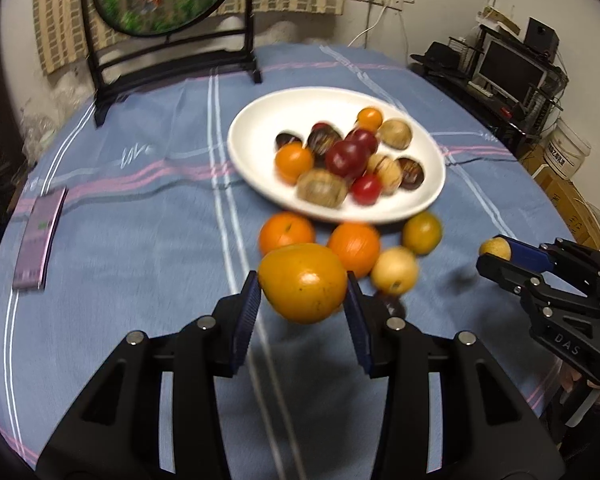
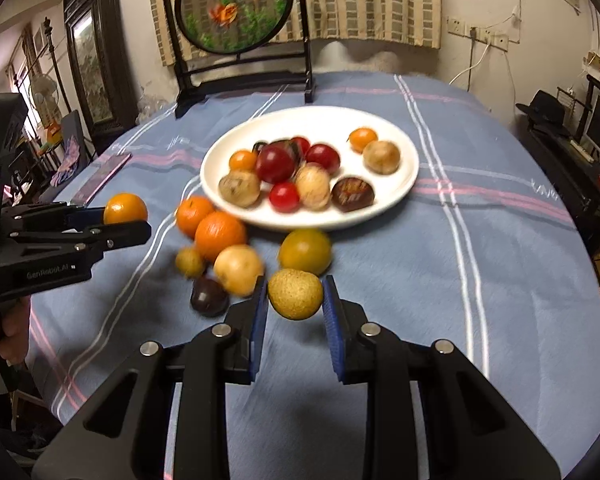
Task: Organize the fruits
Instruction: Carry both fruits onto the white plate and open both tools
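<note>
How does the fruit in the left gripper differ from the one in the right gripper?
The orange fruit in the left gripper is deep orange with a smooth, glossy skin; the speckled yellow fruit in the right gripper is paler, matte and rough-looking. The orange fruit looks larger, spreading its fingers wider. Both are roundish, clamped between blue pads and appear lifted off the tablecloth.

White plate, blue striped cloth
</note>
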Demonstrator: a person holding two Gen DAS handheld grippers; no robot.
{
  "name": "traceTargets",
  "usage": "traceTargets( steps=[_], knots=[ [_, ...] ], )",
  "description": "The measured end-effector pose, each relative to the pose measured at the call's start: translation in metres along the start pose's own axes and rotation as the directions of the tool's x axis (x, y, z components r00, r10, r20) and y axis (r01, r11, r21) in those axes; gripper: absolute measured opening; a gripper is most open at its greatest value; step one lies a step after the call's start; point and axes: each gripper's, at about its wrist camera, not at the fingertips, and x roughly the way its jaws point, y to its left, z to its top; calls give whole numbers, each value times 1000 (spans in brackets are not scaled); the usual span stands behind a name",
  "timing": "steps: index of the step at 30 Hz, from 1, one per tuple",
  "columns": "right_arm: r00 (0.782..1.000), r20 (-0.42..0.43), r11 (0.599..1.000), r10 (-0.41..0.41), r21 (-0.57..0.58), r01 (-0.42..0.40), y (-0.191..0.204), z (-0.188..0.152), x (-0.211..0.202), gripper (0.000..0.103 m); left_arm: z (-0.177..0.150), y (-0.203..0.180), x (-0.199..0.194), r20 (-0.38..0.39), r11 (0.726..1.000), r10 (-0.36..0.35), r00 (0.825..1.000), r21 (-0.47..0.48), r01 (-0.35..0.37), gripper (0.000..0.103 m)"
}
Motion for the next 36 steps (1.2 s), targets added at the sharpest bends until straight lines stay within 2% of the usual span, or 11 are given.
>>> traceTargets(
  steps=[9, 16, 26, 29, 30, 31, 32, 36],
  knots=[
    [999, 51, 999, 3, 33, -4, -17, 54, 20, 27, 55, -9, 25, 13, 1000, 3, 1000, 23, -3, 43],
    [999, 35, 997, -8, 75, 5, -29, 84, 55, 27, 90, 2, 54, 9, 999, -10, 1000, -34, 11, 43],
    [996, 6, 993, -90, 80, 90, -36, 95, 91, 27, 105, 0, 98, -36, 999, -13, 999, -38, 12, 43],
    [997, 23, 992, -72, 104, 69, -42, 94, 98, 27, 107, 1, 105, -36, 999, -9, 999, -49, 7, 43],
    [997, 29, 992, -68, 108, 65, -43, 94, 101, 33, 106, 3, 107, -36, 998, -8, 999, -57, 6, 43],
    [998, 25, 992, -62, 109, 59, -45, 93, 105, 39, 106, 3, 108, -32, 998, -7, 999, -62, 5, 45],
    [998, 14, 992, -60, 115, 58, -46, 91, 108, 50, 106, 3, 109, -35, 998, -1, 999, -63, -1, 48],
    [998, 16, 991, -61, 121, 59, -48, 89, 106, 52, 108, 5, 107, -42, 997, 32, 999, -69, -35, 67]
  ],
)
